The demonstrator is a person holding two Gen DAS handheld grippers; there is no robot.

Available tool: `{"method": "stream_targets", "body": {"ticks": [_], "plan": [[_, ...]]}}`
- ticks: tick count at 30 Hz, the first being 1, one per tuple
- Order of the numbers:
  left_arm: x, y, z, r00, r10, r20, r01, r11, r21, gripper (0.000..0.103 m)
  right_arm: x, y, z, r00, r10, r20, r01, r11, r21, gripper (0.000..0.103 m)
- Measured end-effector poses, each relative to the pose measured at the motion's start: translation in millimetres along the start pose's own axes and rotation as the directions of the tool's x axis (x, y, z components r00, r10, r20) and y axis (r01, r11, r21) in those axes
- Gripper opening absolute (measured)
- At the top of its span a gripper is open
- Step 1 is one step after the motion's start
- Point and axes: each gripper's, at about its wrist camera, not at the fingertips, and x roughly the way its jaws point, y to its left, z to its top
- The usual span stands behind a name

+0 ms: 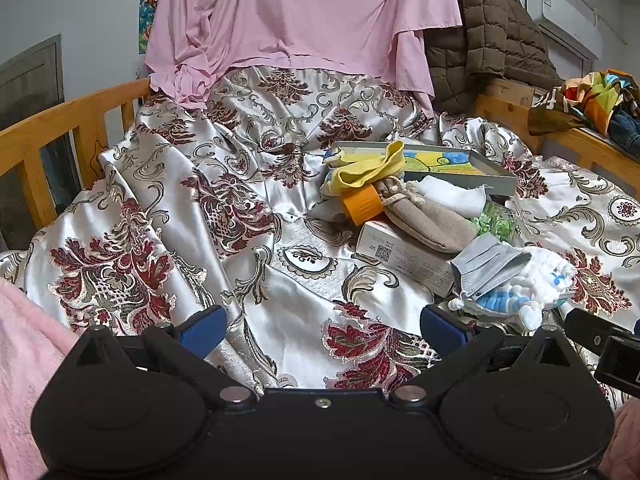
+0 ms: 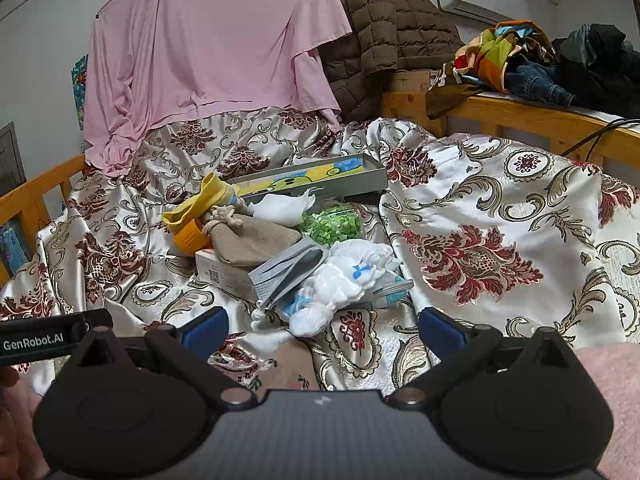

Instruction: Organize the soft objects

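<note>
A small pile lies on the patterned satin bedspread [image 1: 168, 184] [image 2: 500, 200]. In it are a yellow knit sock [image 1: 368, 170] [image 2: 196, 204], a beige drawstring pouch [image 1: 424, 216] [image 2: 252, 240], a grey face mask [image 1: 488, 266] [image 2: 288, 266], a white fluffy item with blue marks [image 1: 536, 284] [image 2: 344, 280] and a white cloth [image 1: 452, 196] [image 2: 280, 206]. My left gripper [image 1: 324, 330] is open, low and left of the pile. My right gripper [image 2: 324, 328] is open, just short of the white fluffy item. Neither holds anything.
Also in the pile: an orange cap [image 1: 360, 204] [image 2: 190, 238], a white carton [image 1: 404, 254] [image 2: 224, 272], a bag of green bits [image 2: 332, 224] and a flat grey box [image 1: 460, 162] [image 2: 316, 178]. Wooden rails [image 1: 48, 132] [image 2: 532, 116] edge the bed. A pink sheet [image 1: 300, 20], brown jacket [image 2: 384, 24] and heaped clothes [image 2: 520, 60] sit behind.
</note>
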Motion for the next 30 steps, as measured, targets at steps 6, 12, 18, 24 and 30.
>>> {"method": "stream_targets", "body": {"ticks": [6,12,18,24,30], "plan": [[0.3,0.3,-1.0,1.0,0.0,-0.001,0.0,1.0,0.0,0.102,-0.2,0.0,0.2,1.0,0.0,0.0,0.0,1.0,0.0,0.103],[0.3,0.3,-0.9,1.0,-0.001,-0.002,0.001,1.0,-0.001,0.102,-0.5,-0.1,0.3,1.0,0.0,0.0,0.0,1.0,0.0,0.103],[2.1,0.7,-1.4,1.0,-0.001,-0.003,0.001,1.0,-0.001,0.102,-0.8,-0.2,0.3,1.0,0.001,0.0,-0.001,1.0,0.001,0.103],[2.1,0.8,-1.3,1.0,-0.002,-0.004,0.002,1.0,-0.002,0.102,-0.9,-0.3,-0.2,1.0,0.001,0.0,-0.001,1.0,0.001,0.103],[2.8,1.2,-2.6,1.0,-0.001,-0.005,0.001,1.0,-0.003,0.102,-1.0,-0.4,-0.7,1.0,-0.001,0.0,0.001,1.0,0.001,0.103]]}}
